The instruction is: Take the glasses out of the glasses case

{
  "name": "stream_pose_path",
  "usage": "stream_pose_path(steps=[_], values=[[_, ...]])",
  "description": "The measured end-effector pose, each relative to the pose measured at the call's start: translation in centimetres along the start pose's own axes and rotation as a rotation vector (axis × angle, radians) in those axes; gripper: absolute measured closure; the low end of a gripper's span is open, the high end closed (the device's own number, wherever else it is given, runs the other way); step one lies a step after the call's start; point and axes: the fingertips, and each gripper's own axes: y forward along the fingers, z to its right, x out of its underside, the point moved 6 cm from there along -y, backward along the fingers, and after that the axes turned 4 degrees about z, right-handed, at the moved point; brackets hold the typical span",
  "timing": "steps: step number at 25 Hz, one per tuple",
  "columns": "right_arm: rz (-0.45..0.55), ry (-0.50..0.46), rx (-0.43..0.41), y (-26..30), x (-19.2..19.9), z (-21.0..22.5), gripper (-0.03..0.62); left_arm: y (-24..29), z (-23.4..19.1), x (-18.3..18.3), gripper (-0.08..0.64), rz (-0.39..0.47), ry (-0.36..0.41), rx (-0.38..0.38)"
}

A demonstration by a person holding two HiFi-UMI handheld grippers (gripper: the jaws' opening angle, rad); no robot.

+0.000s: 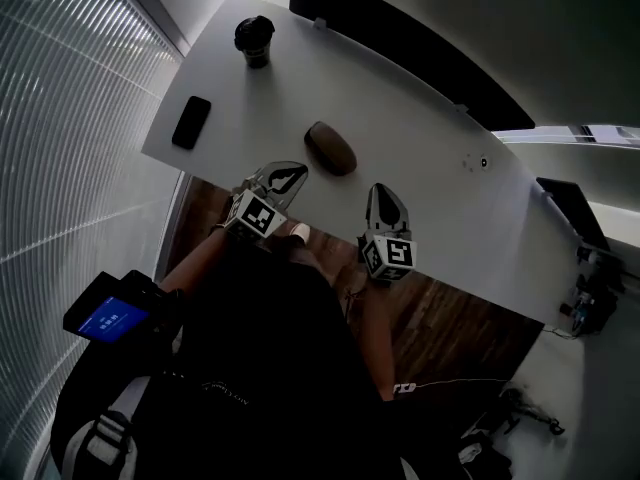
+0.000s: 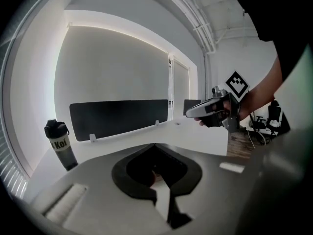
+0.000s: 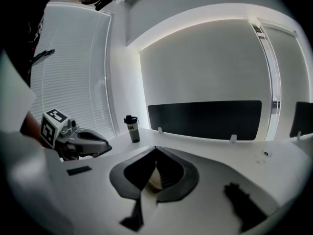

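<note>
Forearms reach to the table [image 1: 400, 108] edge; we hold left gripper [image 1: 292, 175] and right gripper [image 1: 384, 196] tilted slightly down, jaws together and empty, near the glasses case [image 1: 330, 148].

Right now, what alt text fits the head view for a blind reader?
A closed brown glasses case lies on a white table; the left gripper and right gripper hover at its near edge. A black phone and dark bottle sit farther left.

Head view overhead; gripper views low across table [image 1: 400, 108]
</note>
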Motion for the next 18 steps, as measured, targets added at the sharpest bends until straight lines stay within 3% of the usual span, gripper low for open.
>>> stream_pose_path(steps=[4,8,15,18], values=[[-0.065,-0.073,0.030,3.1,-1.3,-0.1,0.584,3.0,-3.0,1.3,0.552,-0.026,-0.040,0.066],[-0.085,-0.116,0.045,5.9,-1.7,0.2,0.583,4.8,-3.1,3.0,0.552,-0.075,0.007,0.150],[-0.223,-0.313,-0.120,10.6,0.9,-0.8,0.583,7.7,-2.9,5.6,0.552,-0.195,0.017,0.175],[-0.283,-0.417,-0.143,12.0,2.3,-1.1,0.581,8.5,-2.5,7.3,0.552,-0.252,0.018,0.185]])
